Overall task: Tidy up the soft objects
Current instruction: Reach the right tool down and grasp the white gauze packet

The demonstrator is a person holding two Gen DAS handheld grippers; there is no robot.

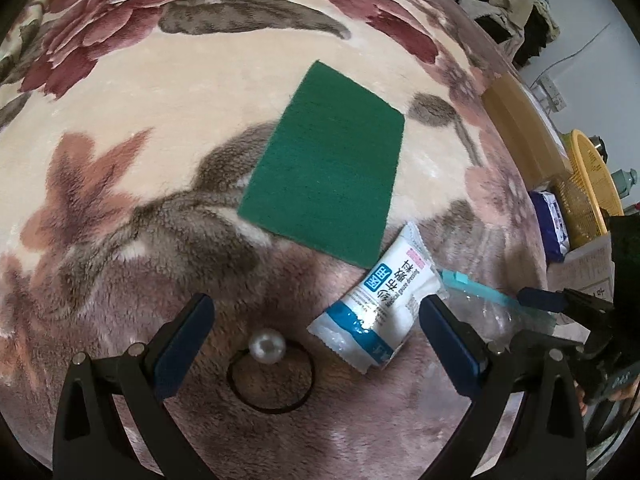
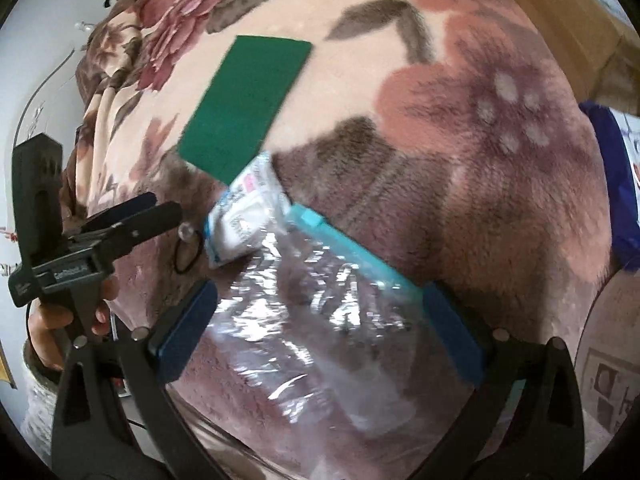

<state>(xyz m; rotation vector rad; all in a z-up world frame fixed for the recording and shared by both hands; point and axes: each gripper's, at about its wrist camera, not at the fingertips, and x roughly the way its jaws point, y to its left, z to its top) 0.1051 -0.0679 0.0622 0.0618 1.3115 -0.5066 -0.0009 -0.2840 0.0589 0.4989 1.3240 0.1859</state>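
Note:
A green scouring pad [image 1: 324, 172] lies flat on the floral blanket [image 1: 140, 128]. A white and blue gauze packet [image 1: 380, 300] lies just below it, one end on the mouth of a clear zip bag [image 1: 492, 312] with a teal zipper. A black hair tie with a pearl [image 1: 267, 346] lies between the fingers of my left gripper [image 1: 316, 312], which is open above it. My right gripper [image 2: 320, 304] is open over the clear zip bag [image 2: 320, 320]. The pad [image 2: 244, 108], packet [image 2: 244, 216], hair tie [image 2: 188, 256] and left gripper [image 2: 148, 208] also show in the right wrist view.
A yellow basket [image 1: 592, 184] and a blue package [image 1: 554, 224] sit past the blanket's right edge, beside a wooden bed frame [image 1: 524, 128]. Clothes [image 1: 512, 12] are piled at the far right. The blue package [image 2: 616, 184] also shows in the right wrist view.

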